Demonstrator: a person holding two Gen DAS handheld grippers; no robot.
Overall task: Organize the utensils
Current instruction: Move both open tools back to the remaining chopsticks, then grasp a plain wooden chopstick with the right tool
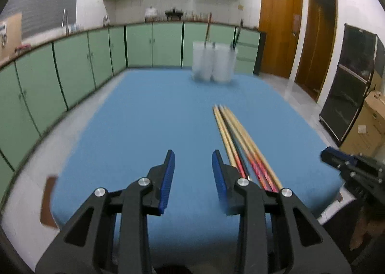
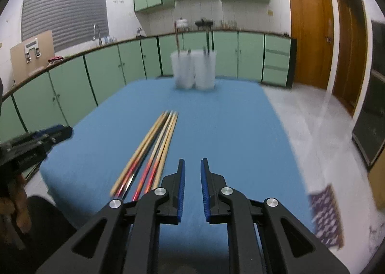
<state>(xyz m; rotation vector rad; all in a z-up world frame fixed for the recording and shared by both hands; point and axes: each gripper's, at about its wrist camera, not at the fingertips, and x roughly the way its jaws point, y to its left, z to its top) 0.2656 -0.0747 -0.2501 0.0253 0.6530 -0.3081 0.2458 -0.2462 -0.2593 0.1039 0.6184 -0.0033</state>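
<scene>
Chopsticks (image 1: 237, 139) on blue table (image 1: 149, 115), blurred, seemingly translucent cups (image 1: 213, 62), green cabinets (image 1: 72, 67)

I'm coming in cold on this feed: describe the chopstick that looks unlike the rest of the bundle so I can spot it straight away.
Find the blue table, then the chopsticks lying side by side in front of the two translucent cups. Most are pale wood with red-patterned handles; the odd chopstick is the thin dark one, in the middle of the bundle.

Bare blue surface (image 1: 149, 115) left of chopsticks (image 1: 231, 129); two cups (image 1: 213, 62) blocking far edge.
</scene>
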